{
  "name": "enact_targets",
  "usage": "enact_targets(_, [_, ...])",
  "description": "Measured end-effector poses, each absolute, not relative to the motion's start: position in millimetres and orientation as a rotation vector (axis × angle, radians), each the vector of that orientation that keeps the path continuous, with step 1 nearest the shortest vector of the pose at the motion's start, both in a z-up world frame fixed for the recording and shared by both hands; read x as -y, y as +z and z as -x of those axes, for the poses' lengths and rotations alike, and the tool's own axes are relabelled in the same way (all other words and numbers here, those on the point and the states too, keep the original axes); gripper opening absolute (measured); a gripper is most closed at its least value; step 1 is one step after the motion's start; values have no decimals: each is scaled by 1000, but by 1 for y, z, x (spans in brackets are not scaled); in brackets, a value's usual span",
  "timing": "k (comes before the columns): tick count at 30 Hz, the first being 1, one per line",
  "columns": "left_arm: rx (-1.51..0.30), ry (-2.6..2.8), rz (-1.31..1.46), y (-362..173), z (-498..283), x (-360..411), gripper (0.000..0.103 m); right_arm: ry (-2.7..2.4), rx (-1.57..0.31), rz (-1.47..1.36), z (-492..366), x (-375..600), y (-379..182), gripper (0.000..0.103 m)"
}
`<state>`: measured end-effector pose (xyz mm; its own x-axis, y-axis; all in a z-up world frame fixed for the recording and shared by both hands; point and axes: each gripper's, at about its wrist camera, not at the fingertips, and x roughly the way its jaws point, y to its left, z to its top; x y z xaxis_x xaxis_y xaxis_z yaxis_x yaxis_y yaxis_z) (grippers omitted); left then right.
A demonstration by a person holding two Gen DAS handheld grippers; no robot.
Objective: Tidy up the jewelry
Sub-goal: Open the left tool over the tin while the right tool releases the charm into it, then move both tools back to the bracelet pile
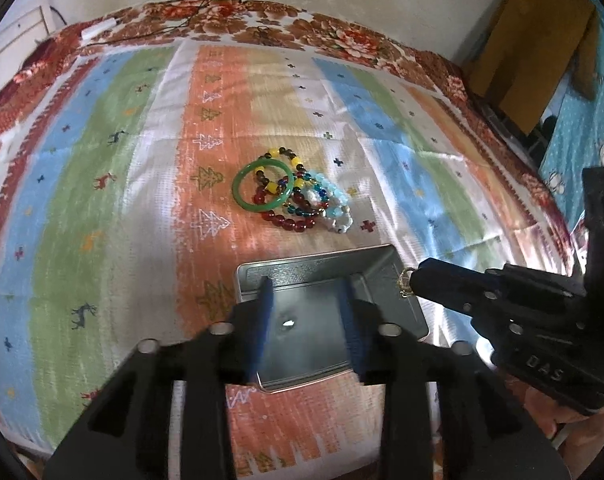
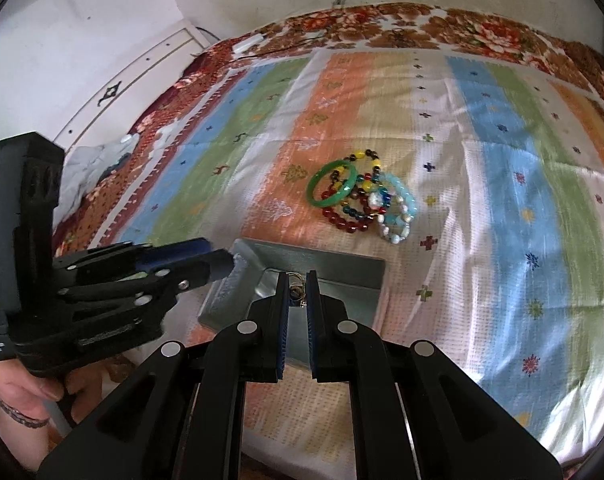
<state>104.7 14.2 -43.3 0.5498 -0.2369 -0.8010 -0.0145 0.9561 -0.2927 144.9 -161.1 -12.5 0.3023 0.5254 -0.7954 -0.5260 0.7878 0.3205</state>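
A grey metal tin lies open on the striped bedspread. My left gripper is open, its fingers over the tin's inside. My right gripper is shut on a small gold ring-and-chain piece and holds it at the tin's right edge; the piece also shows in the left wrist view. Beyond the tin lies a pile of bracelets: a green bangle, a red bead bracelet, a yellow and dark bead bracelet, and a pale blue one.
The bedspread has a floral border at the back, against a wall. A blue cloth and a yellow garment hang at the right. Crumpled clothes lie at the bed's left edge.
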Motion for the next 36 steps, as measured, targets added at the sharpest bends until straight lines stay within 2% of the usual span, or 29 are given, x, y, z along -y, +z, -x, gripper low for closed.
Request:
enact_targets(1, [-980, -124, 281, -43, -105, -16, 34, 682, -1054, 2, -146, 163, -13, 14])
enact_targets(3, [-976, -115, 286, -42, -105, -19, 35, 670, -1055, 0, -148, 165, -14, 39])
enact_targets(5, [-971, -106, 294, -41, -106, -22, 40, 669, -1056, -9, -149, 167, -14, 46])
enact_targets(9, [-947, -45, 264, -37, -106, -28, 48, 652, -1048, -1, -150, 168, -14, 46])
enact_targets(19, [-933, 15, 322, -37, -112, -53, 50, 552, -1042, -44, -172, 186, -18, 46])
enact_targets(24, [-938, 18, 331, -40, -122, -58, 56, 536, -1043, -61, -184, 186, -21, 46])
enact_targets(36, [-964, 5, 299, -46, -158, -62, 56, 549, -1068, -49, -212, 173, -31, 46])
